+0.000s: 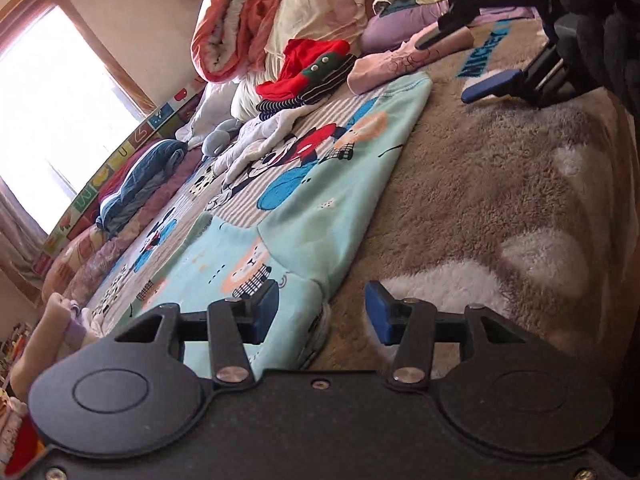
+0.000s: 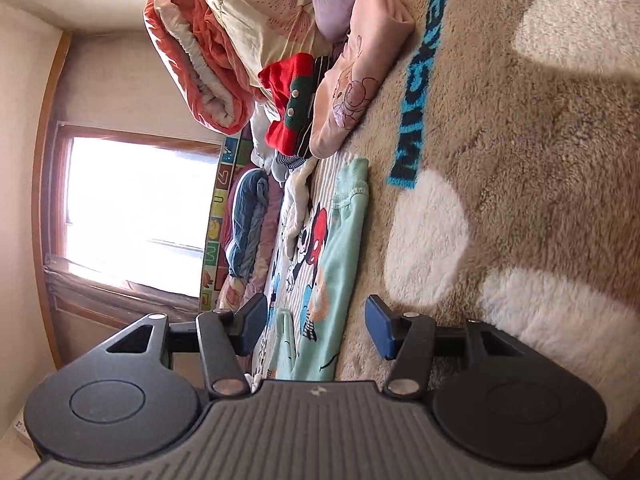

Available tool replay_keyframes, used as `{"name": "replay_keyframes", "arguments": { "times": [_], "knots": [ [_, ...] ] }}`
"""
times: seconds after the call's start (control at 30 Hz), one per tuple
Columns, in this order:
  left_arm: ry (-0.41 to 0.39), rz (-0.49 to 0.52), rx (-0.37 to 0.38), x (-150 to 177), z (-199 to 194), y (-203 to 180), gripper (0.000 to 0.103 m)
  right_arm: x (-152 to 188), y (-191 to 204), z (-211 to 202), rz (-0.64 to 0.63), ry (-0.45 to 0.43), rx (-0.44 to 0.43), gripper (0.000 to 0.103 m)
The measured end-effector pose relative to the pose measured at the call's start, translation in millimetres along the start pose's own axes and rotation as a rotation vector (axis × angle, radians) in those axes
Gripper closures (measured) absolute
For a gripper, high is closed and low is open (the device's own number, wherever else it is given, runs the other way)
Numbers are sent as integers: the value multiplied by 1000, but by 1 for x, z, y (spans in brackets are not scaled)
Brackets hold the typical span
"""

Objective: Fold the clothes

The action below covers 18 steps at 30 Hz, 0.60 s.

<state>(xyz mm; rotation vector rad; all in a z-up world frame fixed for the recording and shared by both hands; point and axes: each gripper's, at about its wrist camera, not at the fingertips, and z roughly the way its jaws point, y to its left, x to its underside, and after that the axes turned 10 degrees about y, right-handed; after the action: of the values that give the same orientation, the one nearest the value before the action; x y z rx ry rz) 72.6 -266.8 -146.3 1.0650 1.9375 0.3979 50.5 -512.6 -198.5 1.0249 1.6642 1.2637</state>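
A mint-green garment with cartoon mouse prints [image 1: 312,184] [image 2: 332,264] lies flat on a fluffy brown and white blanket [image 1: 500,184] [image 2: 520,140]. My left gripper [image 1: 320,312] is open and low at the garment's near corner. One pad is above the cloth, the other above the blanket, and nothing is held between them. My right gripper [image 2: 316,326] is open too, straddling the garment's long edge with nothing held. It also shows in the left wrist view as the right gripper [image 1: 468,62], hovering over the blanket beyond the garment's far end.
Past the green garment sit a folded pink garment [image 1: 384,66] [image 2: 360,80], a red, green and striped garment [image 1: 312,68] [image 2: 292,100] and a crumpled white cloth [image 1: 260,140]. A rolled orange and cream quilt [image 1: 256,12] [image 2: 208,52] and a blue blanket [image 1: 140,184] lie near the window [image 2: 136,208].
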Motion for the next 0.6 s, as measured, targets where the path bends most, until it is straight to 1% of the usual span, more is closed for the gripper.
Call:
{"name": "replay_keyframes", "arguments": {
  "times": [0.07, 0.1, 0.13, 0.17, 0.2, 0.23, 0.3, 0.43, 0.6],
  "knots": [
    [14, 13, -20, -17, 13, -7, 55, -6, -4, -4, 12, 1, -21, 48],
    [19, 32, -37, -25, 19, -11, 57, -8, -6, -7, 24, -5, -33, 48],
    [21, 60, -56, -32, 24, -17, 61, -12, -8, -10, 37, -12, -45, 48],
    [27, 82, -67, -38, 30, -21, 71, -15, -11, -12, 54, -23, -57, 48],
    [35, 104, -79, -44, 34, -26, 91, -18, -14, -15, 70, -33, -70, 48],
    [42, 127, -94, -49, 38, -31, 99, -22, -17, -17, 86, -43, -83, 48],
    [53, 164, -123, -55, 40, -41, 100, -28, -23, -22, 119, -63, -108, 48],
    [32, 239, -180, -54, 37, -58, 101, -33, -29, -26, 147, -88, -134, 48],
    [22, 279, -208, -62, 42, -63, 100, -36, -36, -30, 181, -99, -160, 47]
  ]
}}
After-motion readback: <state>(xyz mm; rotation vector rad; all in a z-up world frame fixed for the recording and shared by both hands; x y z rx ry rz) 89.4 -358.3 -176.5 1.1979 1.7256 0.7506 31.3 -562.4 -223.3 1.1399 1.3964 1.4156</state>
